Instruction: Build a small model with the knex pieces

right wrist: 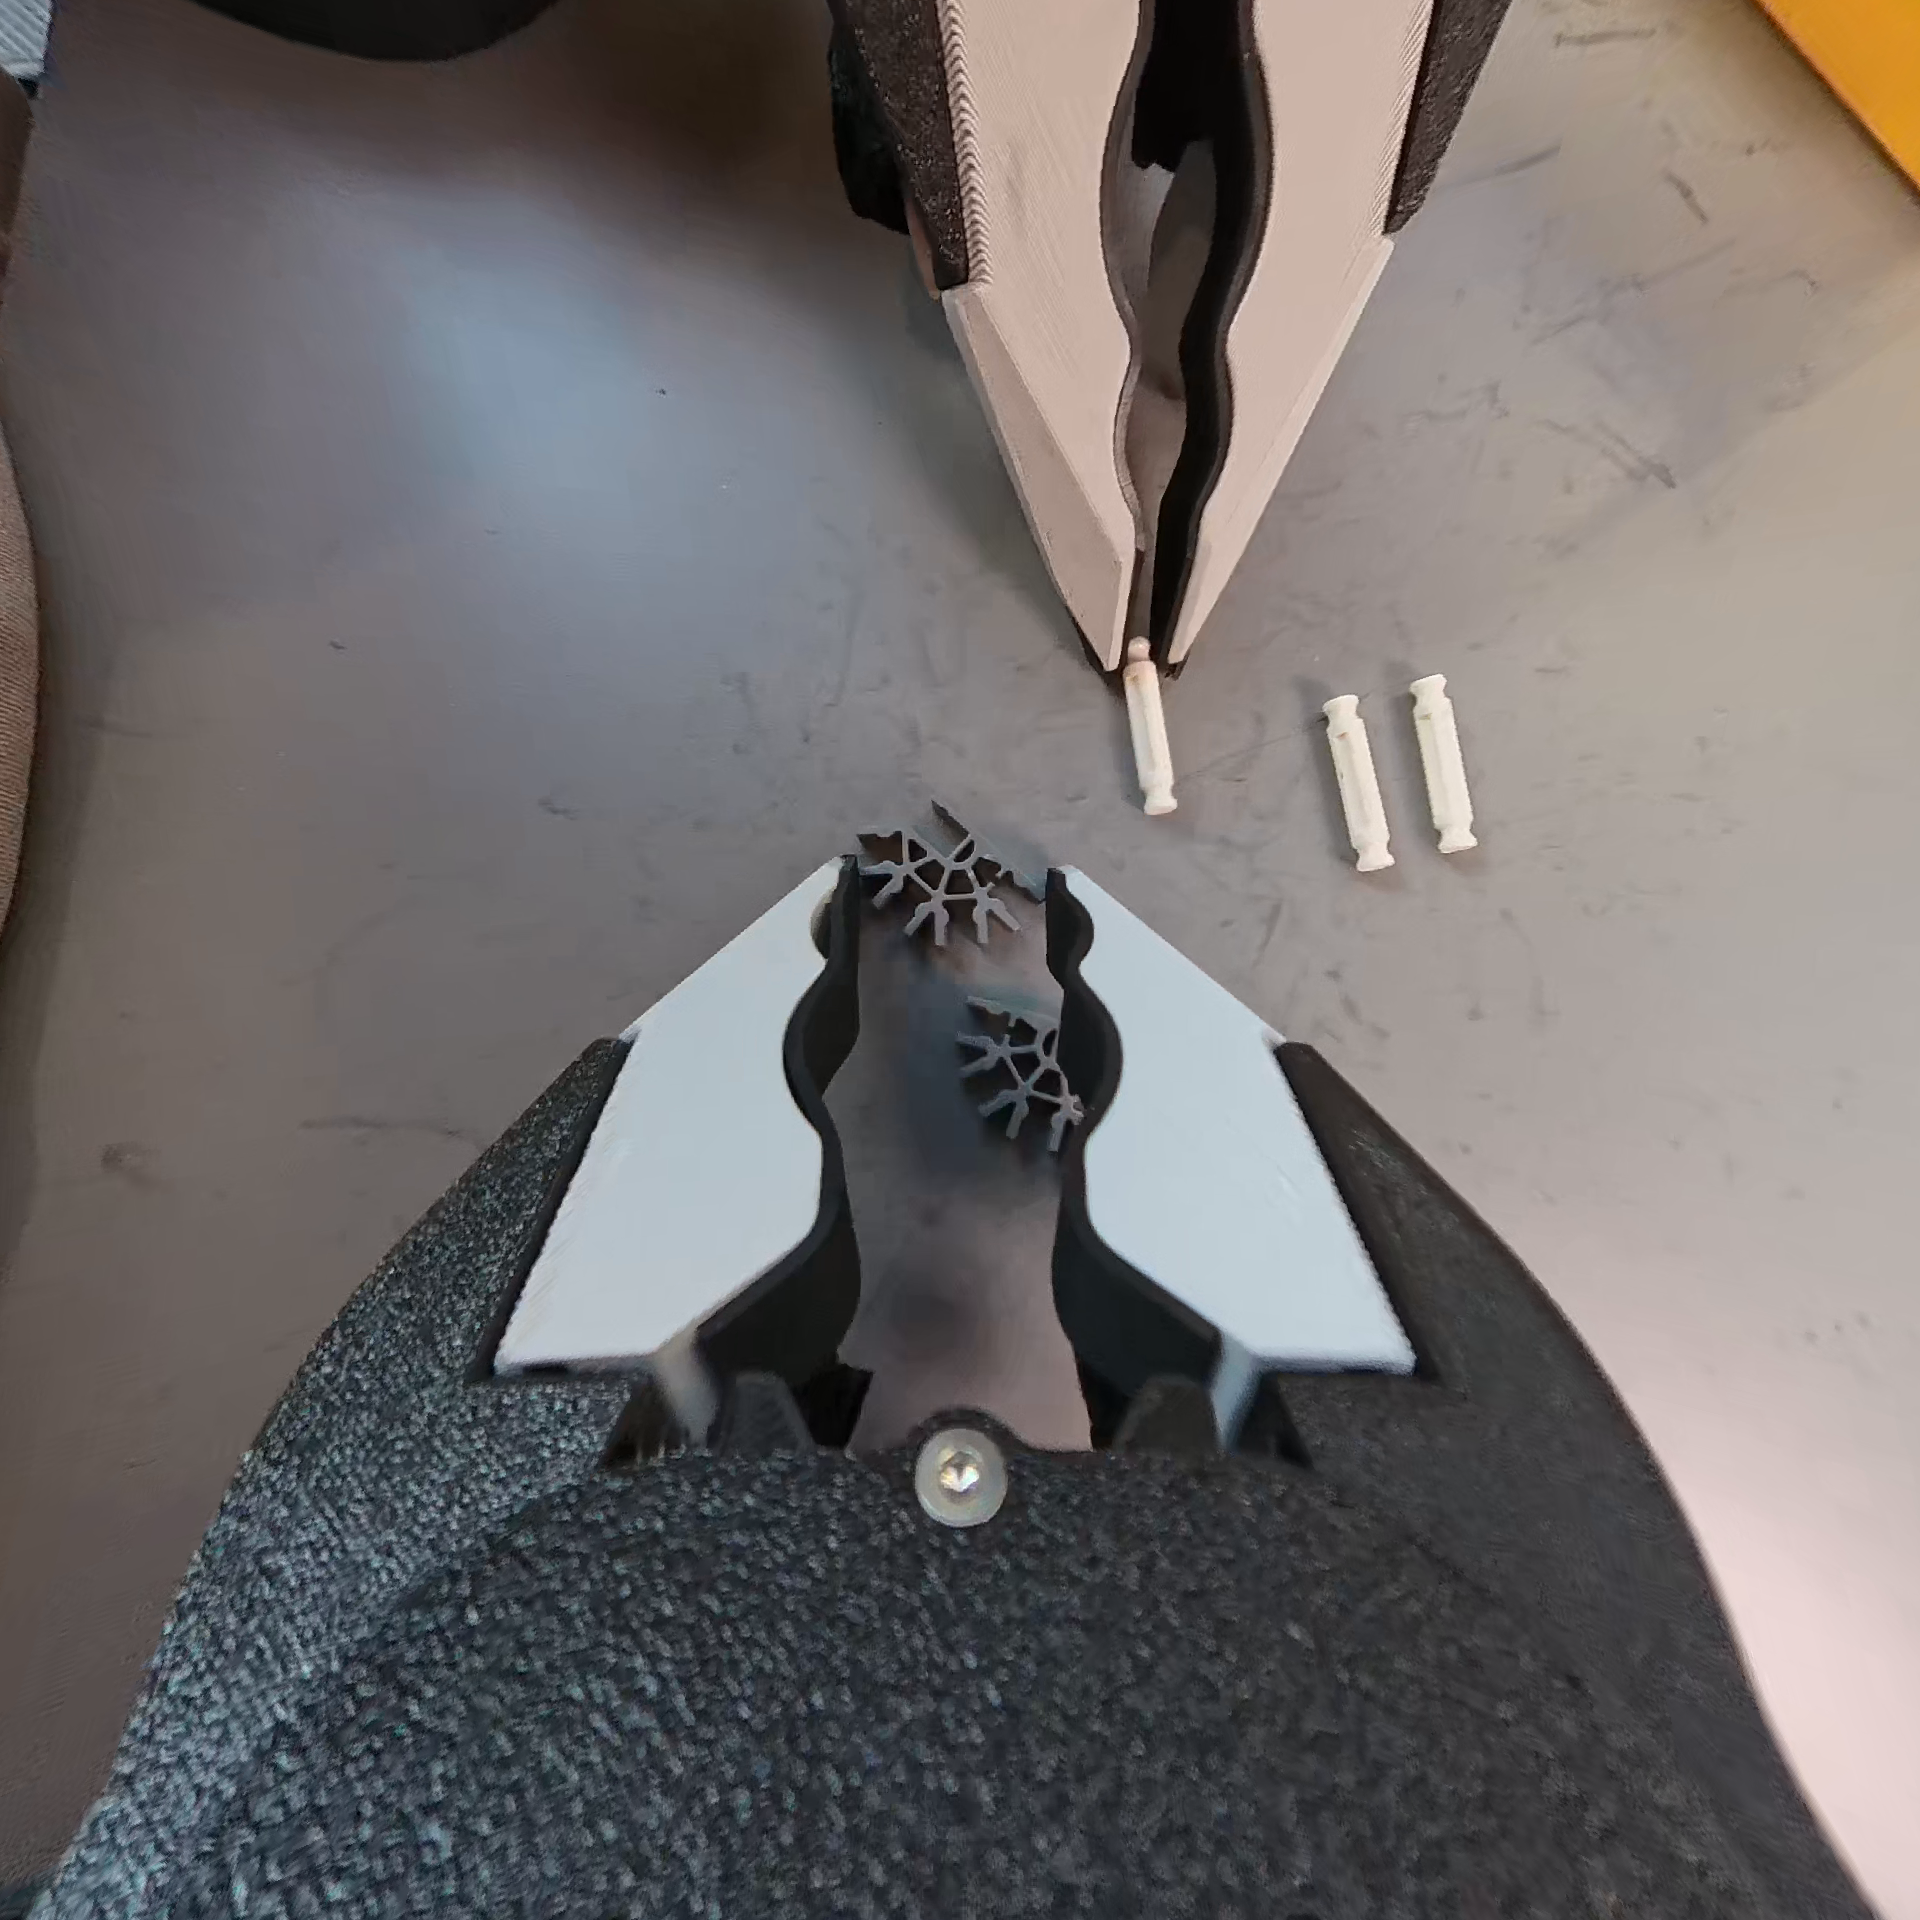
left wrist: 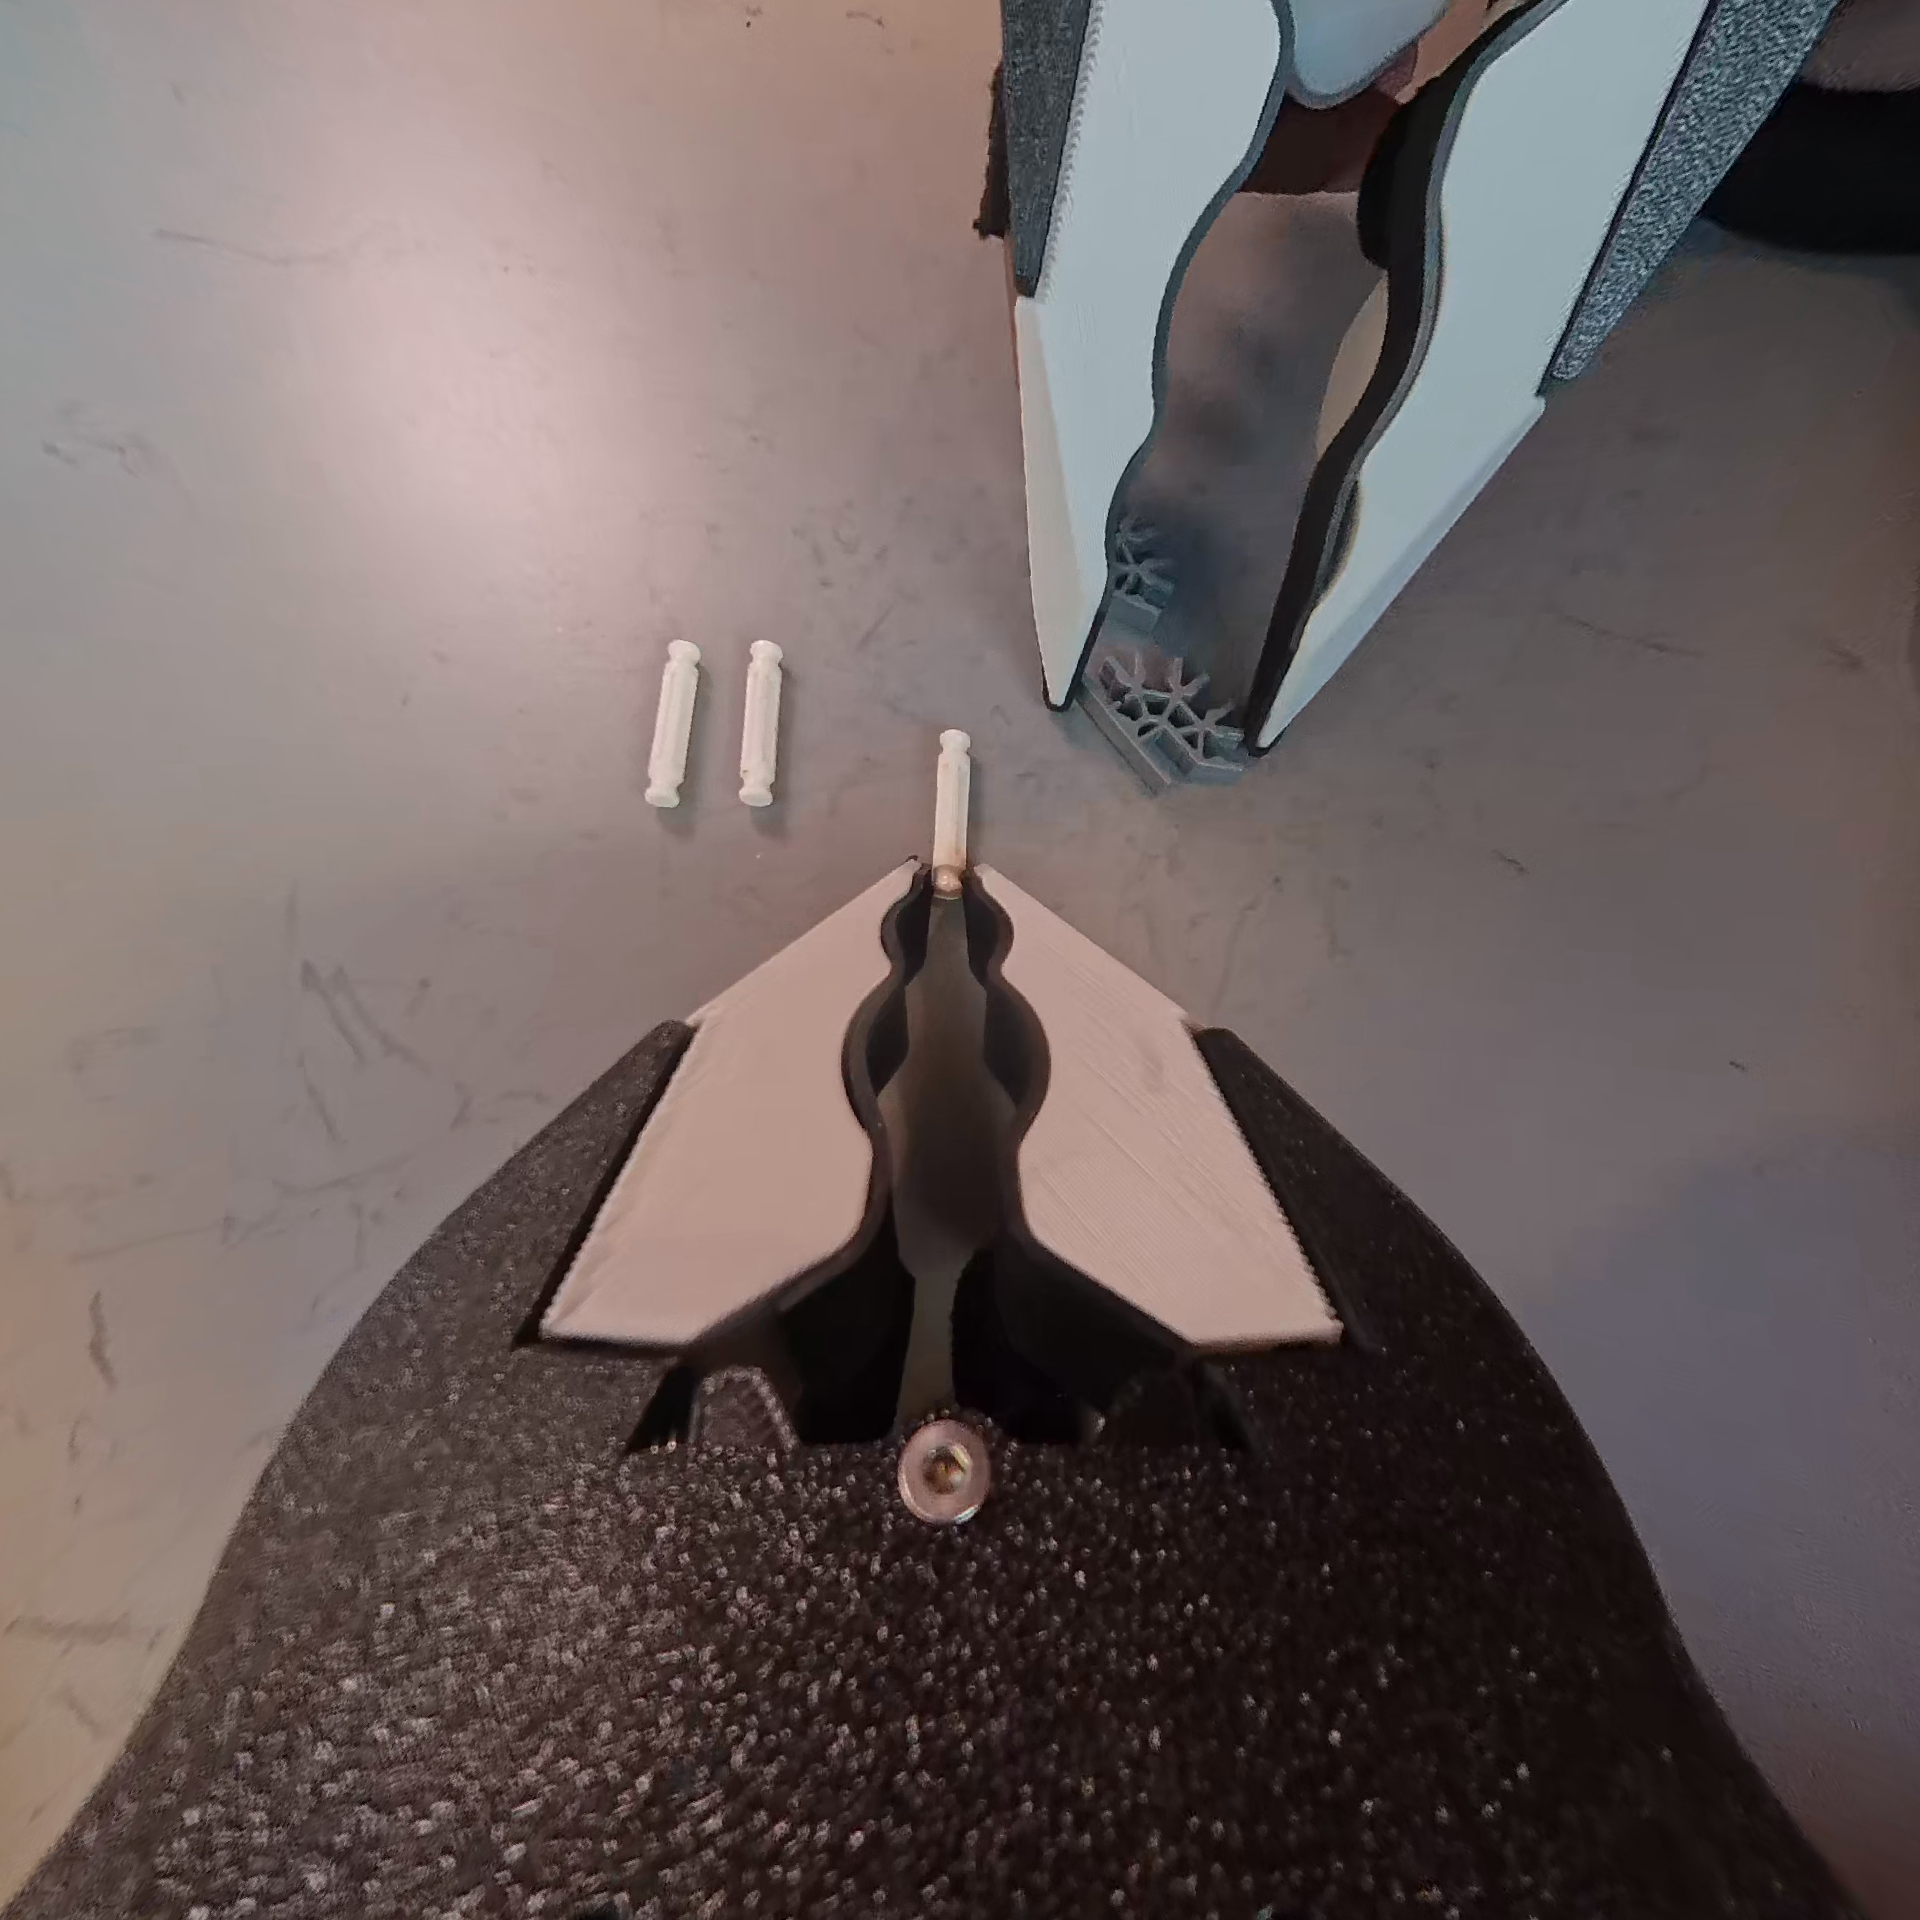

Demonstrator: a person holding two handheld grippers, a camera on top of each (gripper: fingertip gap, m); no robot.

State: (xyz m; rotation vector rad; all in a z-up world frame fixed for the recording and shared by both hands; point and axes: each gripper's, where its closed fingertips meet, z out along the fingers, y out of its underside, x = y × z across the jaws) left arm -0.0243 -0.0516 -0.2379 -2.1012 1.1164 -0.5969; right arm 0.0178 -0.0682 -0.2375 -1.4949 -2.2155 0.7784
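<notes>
Fingertips of my left gripper [left wrist: 948,868] pinched one end of a white pin [left wrist: 952,795], leaving its length free. My right gripper [right wrist: 951,878] clamped a grey snowflake-lattice piece [right wrist: 940,873] close by. Two spare pins [left wrist: 715,720] lay parallel on the grey table [left wrist: 364,416].

Grey scuffed table [left wrist: 416,416] bears three white pins [left wrist: 761,723].
</notes>
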